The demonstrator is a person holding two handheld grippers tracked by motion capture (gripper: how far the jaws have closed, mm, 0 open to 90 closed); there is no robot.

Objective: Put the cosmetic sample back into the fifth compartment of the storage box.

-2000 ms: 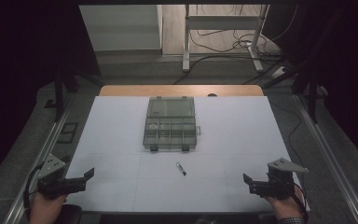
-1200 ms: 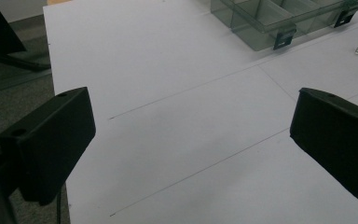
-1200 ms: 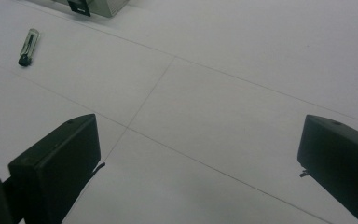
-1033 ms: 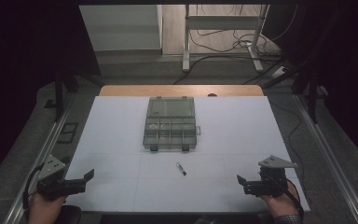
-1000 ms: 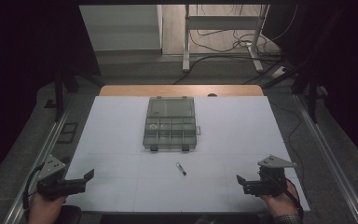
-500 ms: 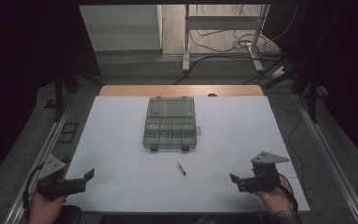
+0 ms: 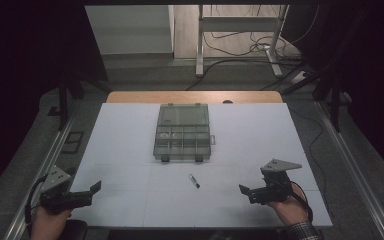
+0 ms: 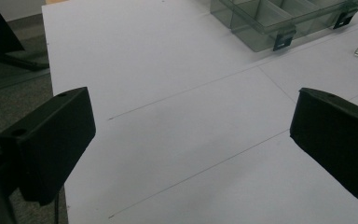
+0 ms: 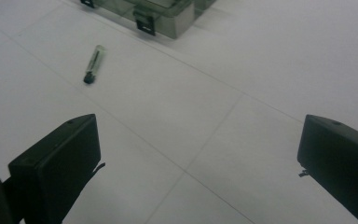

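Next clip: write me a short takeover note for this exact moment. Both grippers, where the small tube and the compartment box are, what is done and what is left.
Left gripper: open, empty, at the near left corner of the white table.
Right gripper: open, empty, near right, jaws pointing toward the small tube.
Small tube: lying flat on the table, apart from both grippers, just in front of the compartment box.
Compartment box: mid-table, latches facing the person; whether its lid is shut is hard to tell.
Done: nothing gripped yet.
Left: likely pick up the tube with the right gripper and deal with the box.

table (image 7: 130, 150): white (thin grid lines) | organiser box (image 7: 182, 132): clear grey-green | small tube (image 7: 194, 180): clear, black-tipped | jaws: black
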